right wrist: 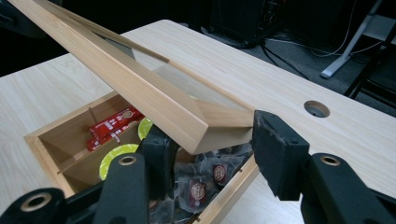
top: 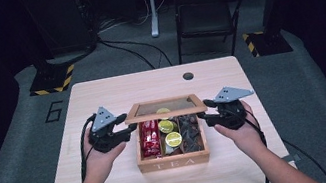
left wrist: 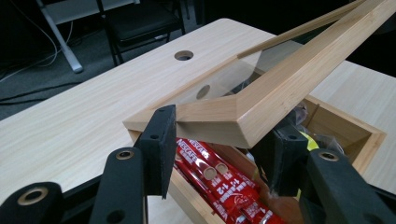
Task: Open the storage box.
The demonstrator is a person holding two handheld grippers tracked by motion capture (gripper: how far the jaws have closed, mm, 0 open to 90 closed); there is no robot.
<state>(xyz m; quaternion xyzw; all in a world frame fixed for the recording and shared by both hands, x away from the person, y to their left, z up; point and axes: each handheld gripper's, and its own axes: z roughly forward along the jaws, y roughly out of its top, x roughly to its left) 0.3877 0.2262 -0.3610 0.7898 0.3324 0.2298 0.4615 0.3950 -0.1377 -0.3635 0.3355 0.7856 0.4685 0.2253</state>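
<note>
The left claw (top: 126, 124) and right claw (top: 206, 111) each pinch one front corner of the lid (top: 164, 108), half raised over the tea box (top: 173, 160); its long axis spans between them.

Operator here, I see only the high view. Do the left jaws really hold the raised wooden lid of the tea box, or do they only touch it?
Observer: They appear to hold it. The left gripper has the front corner of the wooden-framed lid with the clear pane between its jaws, with one pad pressed on the lid's side edge.
Operator: And the right one?
Observer: The right gripper takes the lid's other front corner the same way.
Operator: What are the dark things in the right compartment?
Observer: They are clear sachets with small red round labels, lying in the wooden box marked TEA.
</note>
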